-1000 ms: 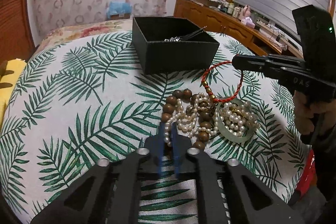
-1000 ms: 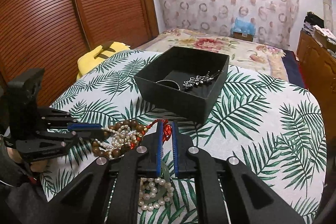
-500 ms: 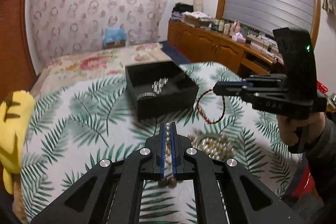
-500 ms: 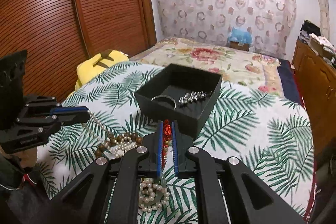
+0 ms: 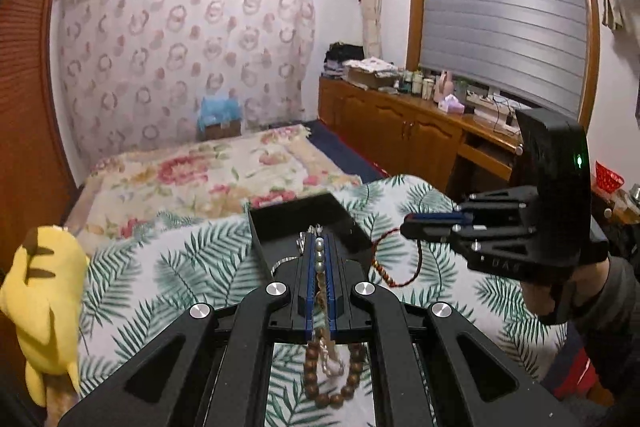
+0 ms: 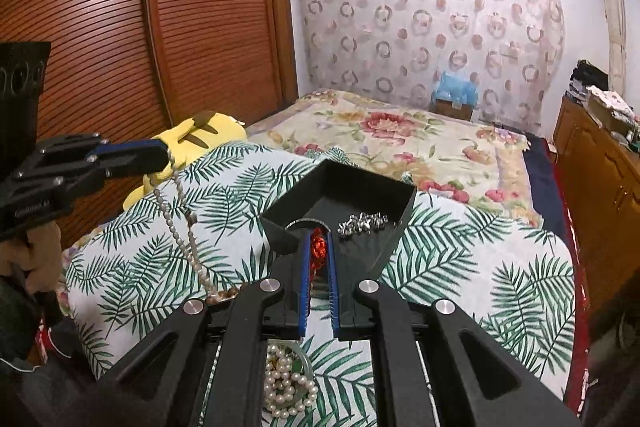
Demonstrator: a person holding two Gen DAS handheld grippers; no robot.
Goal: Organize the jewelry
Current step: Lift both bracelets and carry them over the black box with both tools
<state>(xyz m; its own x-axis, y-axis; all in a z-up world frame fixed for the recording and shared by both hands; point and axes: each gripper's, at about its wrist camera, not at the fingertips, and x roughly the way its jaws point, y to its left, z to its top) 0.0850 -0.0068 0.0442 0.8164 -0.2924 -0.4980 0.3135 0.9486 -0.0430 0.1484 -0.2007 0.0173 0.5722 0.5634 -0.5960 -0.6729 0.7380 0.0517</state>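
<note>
My left gripper (image 5: pixel 319 247) is shut on a pearl necklace (image 5: pixel 319 254); the strand hangs from it with brown wooden beads (image 5: pixel 336 383) tangled below. In the right wrist view the left gripper (image 6: pixel 164 155) holds the pearl necklace (image 6: pixel 180 223) high above the table. My right gripper (image 6: pixel 319 247) is shut on a red cord bracelet (image 6: pixel 318 249), which hangs from the right gripper (image 5: pixel 404 227) as a loop (image 5: pixel 400 267) in the left wrist view. The black open box (image 6: pixel 340 203) holds a silver piece (image 6: pixel 362 221) and a bangle.
A pearl bracelet with a green bangle (image 6: pixel 288 383) lies on the leaf-print tablecloth (image 6: pixel 460 267) below my right gripper. A yellow plush toy (image 5: pixel 44 299) sits at the table's left edge. A bed and wooden cabinets (image 5: pixel 420 135) stand behind.
Both grippers have risen well above the table. The left has lifted the pearl necklace with the wooden beads off the pile; the right has lifted the red cord bracelet.
</note>
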